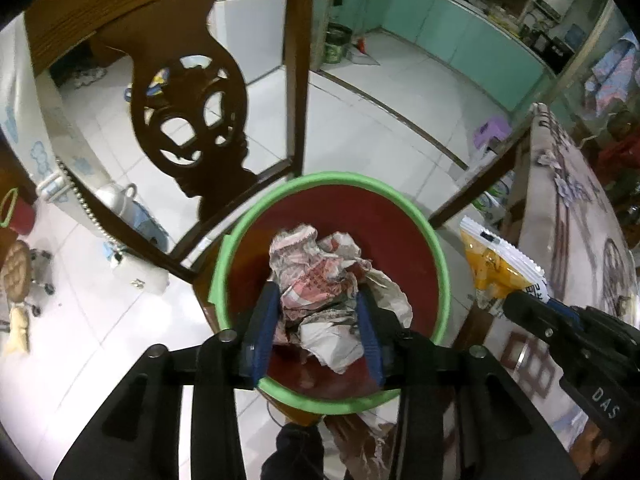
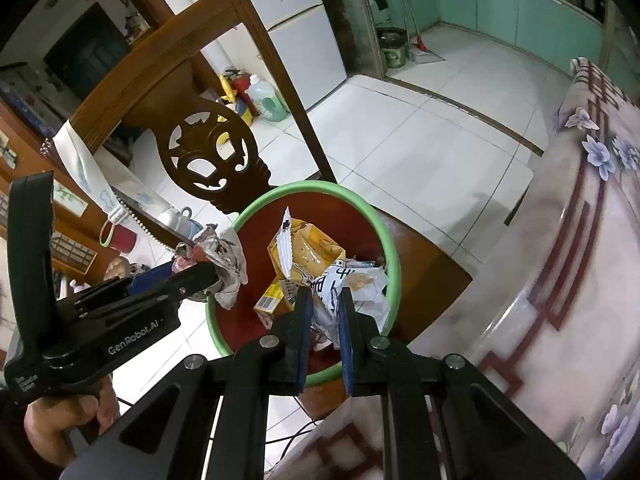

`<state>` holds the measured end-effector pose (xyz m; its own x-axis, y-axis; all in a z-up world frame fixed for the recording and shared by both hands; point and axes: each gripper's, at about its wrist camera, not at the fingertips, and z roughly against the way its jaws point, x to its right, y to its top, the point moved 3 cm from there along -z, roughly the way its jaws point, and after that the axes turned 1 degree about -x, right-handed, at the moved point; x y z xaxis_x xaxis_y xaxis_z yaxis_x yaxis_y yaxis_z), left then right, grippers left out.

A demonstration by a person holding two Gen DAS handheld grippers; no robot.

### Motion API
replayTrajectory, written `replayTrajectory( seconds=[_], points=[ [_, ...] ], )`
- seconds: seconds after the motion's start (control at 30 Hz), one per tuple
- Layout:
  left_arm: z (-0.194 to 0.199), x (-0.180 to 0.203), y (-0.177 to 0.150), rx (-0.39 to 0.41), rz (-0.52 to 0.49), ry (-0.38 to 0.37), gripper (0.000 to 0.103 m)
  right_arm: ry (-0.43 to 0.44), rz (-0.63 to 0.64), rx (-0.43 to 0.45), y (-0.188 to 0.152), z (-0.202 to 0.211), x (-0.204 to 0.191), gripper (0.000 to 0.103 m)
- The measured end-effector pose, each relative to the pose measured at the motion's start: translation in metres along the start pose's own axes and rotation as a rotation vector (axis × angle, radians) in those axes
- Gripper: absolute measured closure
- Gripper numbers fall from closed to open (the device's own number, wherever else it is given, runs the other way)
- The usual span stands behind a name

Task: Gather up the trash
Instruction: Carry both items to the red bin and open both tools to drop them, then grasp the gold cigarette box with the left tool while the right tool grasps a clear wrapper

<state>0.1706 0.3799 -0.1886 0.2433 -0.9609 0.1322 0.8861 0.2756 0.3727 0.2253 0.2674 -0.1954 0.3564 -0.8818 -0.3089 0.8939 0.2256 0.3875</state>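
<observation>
The bin mouth lies open, hemmed by the chair back and table edge.

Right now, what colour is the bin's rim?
Green, around a dark red inside; the bin's rim shows best in the left wrist view.

The floor is of pale glossy tiles crossed by a dark threshold strip; a carved dark wooden chair stands near a table under a flowered cloth. Beyond, a white refrigerator stands beside a grey pillar; mint-green cabinets line the far kitchen walls.
</observation>
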Motion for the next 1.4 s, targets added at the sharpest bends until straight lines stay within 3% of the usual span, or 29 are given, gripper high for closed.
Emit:
replayTrajectory(
  seconds=[0.1,0.17,0.2,0.4,0.57,0.83,1.1,1.2,1.4],
  points=[
    [0.001,-0.001,0.001,0.006,0.019,-0.002,0.032,-0.003,-0.019,-0.014,-0.001,-0.004,0.004,0.078],
    [0.004,0.000,0.001,0.016,0.023,0.003,0.026,0.000,-0.031,0.002,-0.002,-0.001,0.007,0.054],
    [0.006,0.002,0.002,0.021,0.021,0.004,0.025,0.000,-0.035,0.022,-0.002,0.003,0.009,0.051],
    [0.025,0.038,0.004,0.064,-0.034,-0.034,0.023,0.009,-0.086,0.106,-0.011,0.040,0.030,0.048],
    [0.050,0.099,0.001,0.126,-0.147,-0.118,0.022,-0.066,-0.135,0.227,-0.031,0.106,0.075,0.048],
    [0.097,0.233,-0.030,0.230,-0.413,-0.295,0.018,-0.318,-0.330,0.360,-0.112,0.232,0.216,0.043],
    [0.105,0.344,-0.076,0.179,-0.554,-0.417,0.018,-0.505,-0.628,0.388,-0.202,0.325,0.400,0.042],
    [0.110,0.383,-0.091,0.183,-0.618,-0.418,0.018,-0.490,-0.735,0.387,-0.215,0.338,0.470,0.042],
    [0.117,0.451,-0.110,0.179,-0.692,-0.476,0.014,-0.462,-0.734,0.269,-0.211,0.305,0.538,0.042]
  ],
)
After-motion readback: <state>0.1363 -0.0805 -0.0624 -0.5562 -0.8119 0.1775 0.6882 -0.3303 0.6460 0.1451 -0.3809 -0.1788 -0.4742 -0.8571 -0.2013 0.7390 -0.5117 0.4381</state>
